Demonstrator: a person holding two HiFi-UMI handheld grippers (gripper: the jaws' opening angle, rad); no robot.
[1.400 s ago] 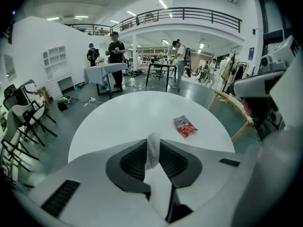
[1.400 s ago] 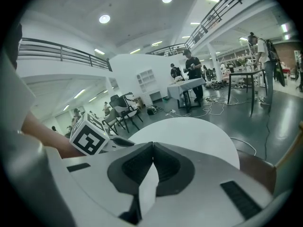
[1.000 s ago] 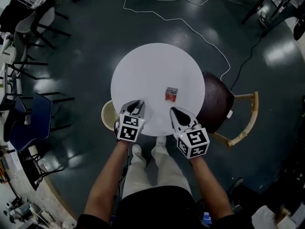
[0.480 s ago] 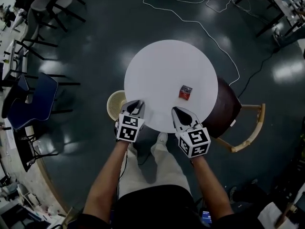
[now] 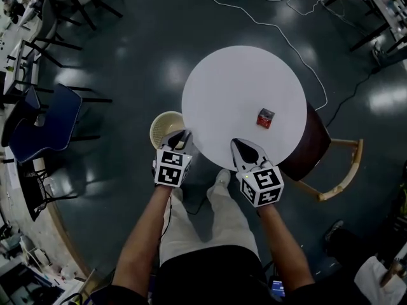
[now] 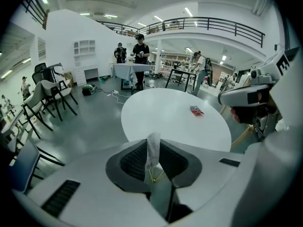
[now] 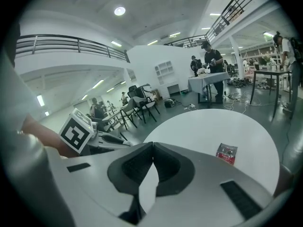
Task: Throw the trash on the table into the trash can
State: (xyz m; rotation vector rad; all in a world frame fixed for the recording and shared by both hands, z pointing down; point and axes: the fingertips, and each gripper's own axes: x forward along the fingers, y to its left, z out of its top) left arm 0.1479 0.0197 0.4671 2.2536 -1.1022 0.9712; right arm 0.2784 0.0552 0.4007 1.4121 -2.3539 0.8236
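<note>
A red snack wrapper [image 5: 265, 117] lies on the right part of the round white table [image 5: 241, 88]; it also shows as the red wrapper [image 6: 196, 110] and the red wrapper [image 7: 226, 153]. A cream round trash can [image 5: 155, 129] stands on the floor at the table's left near edge. My left gripper [image 5: 182, 138] hangs at the can's right rim, shut on a thin clear wrapper [image 6: 152, 150] that sticks up between its pads. My right gripper [image 5: 244, 149] is over the table's near edge, shut with nothing in it, jaws [image 7: 150, 162] pressed together.
A dark-seated wooden chair [image 5: 311, 146] is tucked under the table's right side. A blue chair [image 5: 54, 121] and black chairs stand at the left. A white cable [image 5: 280, 19] runs over the dark floor beyond the table. People stand by far tables [image 6: 139, 51].
Both grippers have moved left along the table's near edge. The left one now reaches the trash can's rim, still holding the clear wrapper. The red wrapper has stayed in place.
</note>
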